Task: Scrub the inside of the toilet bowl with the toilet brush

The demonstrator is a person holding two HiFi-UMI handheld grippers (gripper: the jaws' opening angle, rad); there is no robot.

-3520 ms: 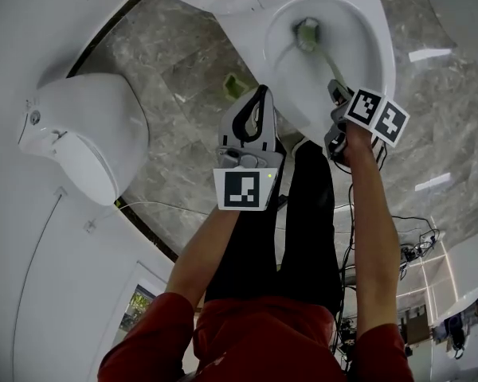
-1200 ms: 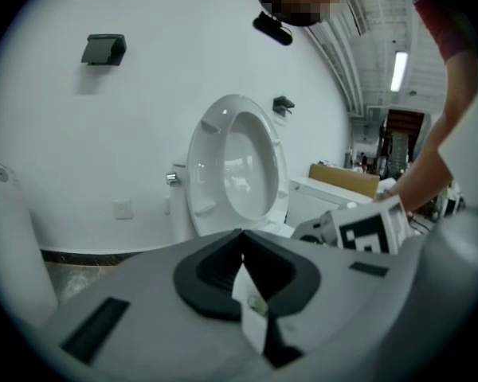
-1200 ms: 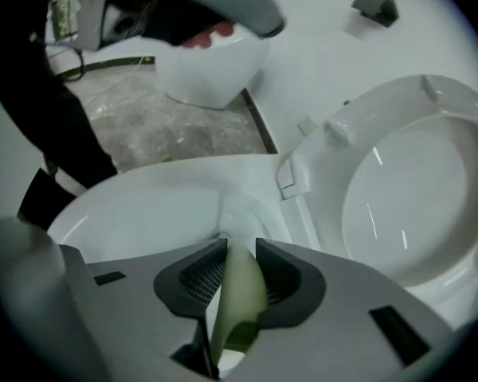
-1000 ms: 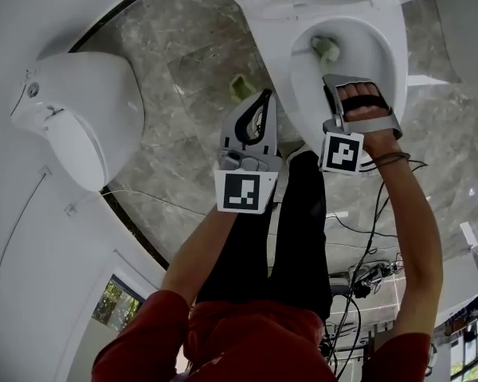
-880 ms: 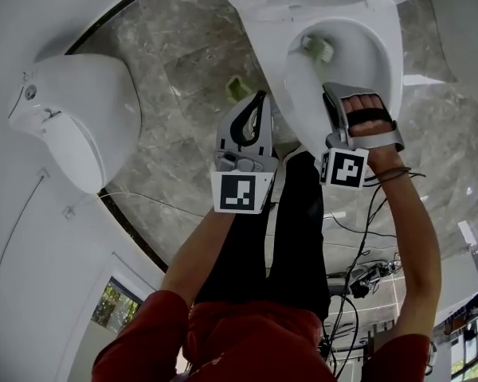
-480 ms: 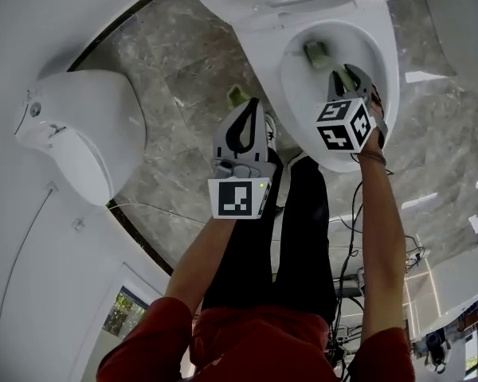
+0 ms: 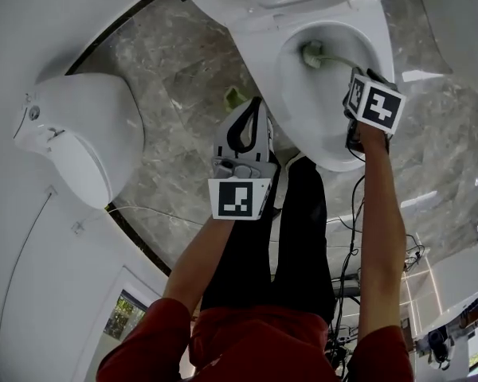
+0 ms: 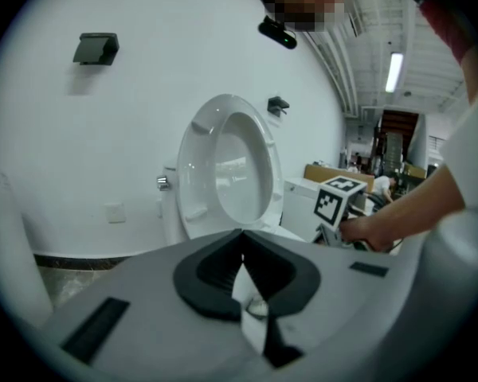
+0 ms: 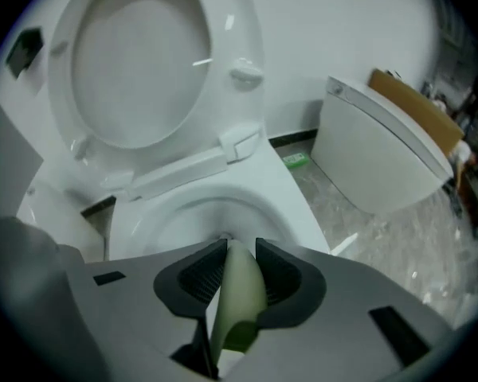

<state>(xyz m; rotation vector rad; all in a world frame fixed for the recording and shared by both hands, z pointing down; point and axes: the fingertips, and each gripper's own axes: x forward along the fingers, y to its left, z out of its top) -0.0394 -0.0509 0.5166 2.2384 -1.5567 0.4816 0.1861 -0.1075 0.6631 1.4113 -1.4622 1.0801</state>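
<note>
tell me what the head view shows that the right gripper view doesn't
Head view only: the brush head down in the bowl, the left gripper held over the floor, and the person's arms and legs.
Right gripper view only: the right gripper with its jaws clamped on the pale green handle, and the raised seat in full.
Both: the bowl, the marble floor and the green thing lying on it.

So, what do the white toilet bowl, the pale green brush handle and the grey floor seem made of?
The white toilet bowl: likely glazed ceramic, glossy, reflective. The pale green brush handle: probably smooth plastic, even colour. The grey floor: polished stone or tile, veined.
</note>
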